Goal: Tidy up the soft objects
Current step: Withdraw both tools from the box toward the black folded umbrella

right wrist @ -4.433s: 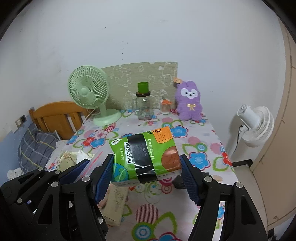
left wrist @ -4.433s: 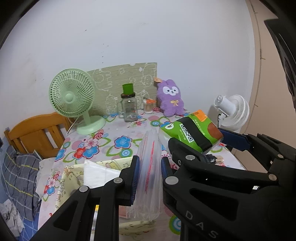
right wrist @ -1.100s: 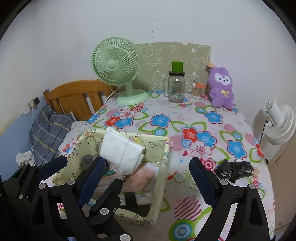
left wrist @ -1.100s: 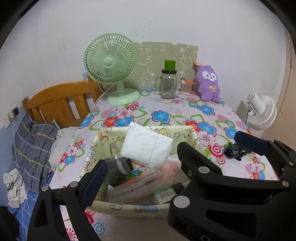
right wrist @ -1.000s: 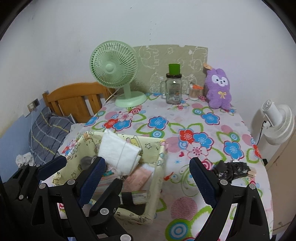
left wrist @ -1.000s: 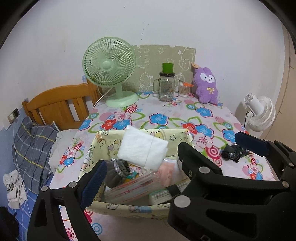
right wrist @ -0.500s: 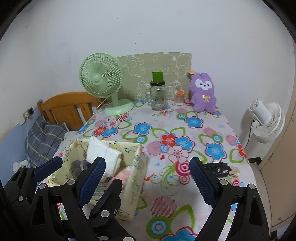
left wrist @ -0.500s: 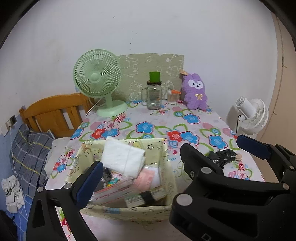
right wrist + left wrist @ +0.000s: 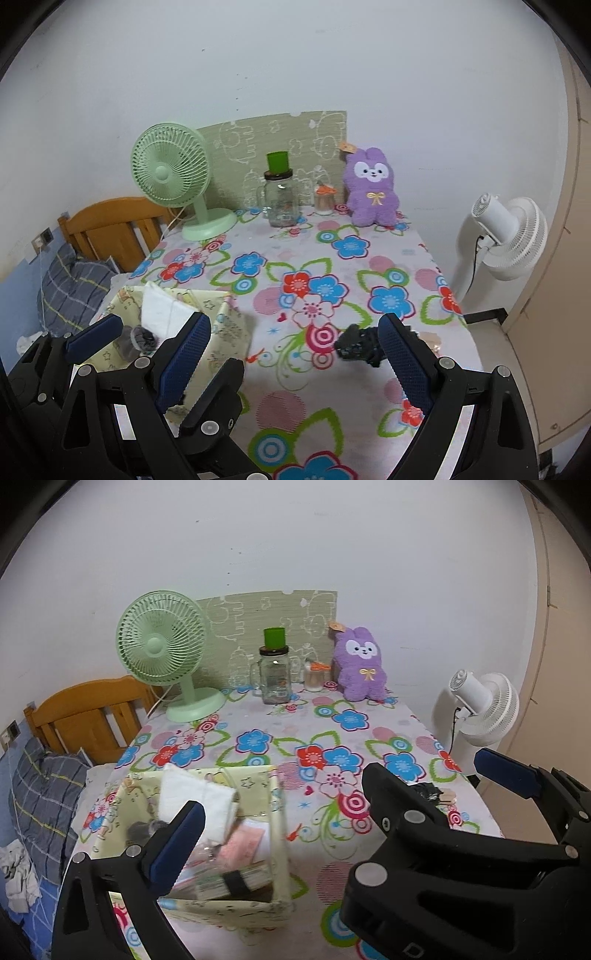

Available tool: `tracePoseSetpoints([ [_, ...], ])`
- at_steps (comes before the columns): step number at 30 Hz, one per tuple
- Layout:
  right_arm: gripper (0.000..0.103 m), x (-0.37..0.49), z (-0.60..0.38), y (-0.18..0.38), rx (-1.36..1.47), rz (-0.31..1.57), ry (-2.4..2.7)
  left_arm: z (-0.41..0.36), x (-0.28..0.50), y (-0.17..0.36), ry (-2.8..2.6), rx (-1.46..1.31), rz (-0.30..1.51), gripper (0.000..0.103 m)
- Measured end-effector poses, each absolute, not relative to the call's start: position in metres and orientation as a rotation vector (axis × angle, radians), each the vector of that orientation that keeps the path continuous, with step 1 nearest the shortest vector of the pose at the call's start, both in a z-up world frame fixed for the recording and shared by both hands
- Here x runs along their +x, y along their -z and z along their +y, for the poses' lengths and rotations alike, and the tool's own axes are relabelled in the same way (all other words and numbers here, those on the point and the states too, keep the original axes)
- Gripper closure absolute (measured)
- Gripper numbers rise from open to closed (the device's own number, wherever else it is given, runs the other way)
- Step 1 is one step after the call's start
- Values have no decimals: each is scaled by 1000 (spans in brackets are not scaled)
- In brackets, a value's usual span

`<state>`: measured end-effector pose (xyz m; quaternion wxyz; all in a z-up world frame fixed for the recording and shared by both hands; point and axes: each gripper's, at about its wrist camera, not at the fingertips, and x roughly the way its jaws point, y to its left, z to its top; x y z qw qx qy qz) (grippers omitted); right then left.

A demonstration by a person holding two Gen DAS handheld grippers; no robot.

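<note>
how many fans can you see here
2: a green desk fan stands at the table's back left, and a white fan stands off the table's right edge, beside the wall. None looks hidden.

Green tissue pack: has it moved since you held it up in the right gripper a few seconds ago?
Yes. The green tissue pack now lies in the fabric basket, down left of the green fan; the right gripper is open and empty.

Open tablecloth [image 9: 295,258] mid-table, fabric basket [image 9: 277,812] left, black bundle [image 9: 358,347] right
</note>
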<state>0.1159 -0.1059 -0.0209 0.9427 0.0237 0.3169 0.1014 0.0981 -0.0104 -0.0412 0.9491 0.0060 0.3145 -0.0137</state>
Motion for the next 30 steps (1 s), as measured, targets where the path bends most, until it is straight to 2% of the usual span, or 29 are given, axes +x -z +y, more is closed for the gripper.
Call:
tracePoseSetpoints([
  [13, 9, 126, -147, 29, 70, 651, -155, -49, 113, 49, 59, 0, 667, 0],
  [30, 9, 147, -193, 67, 84, 703, -115, -97, 137, 80, 92, 25, 704, 0],
])
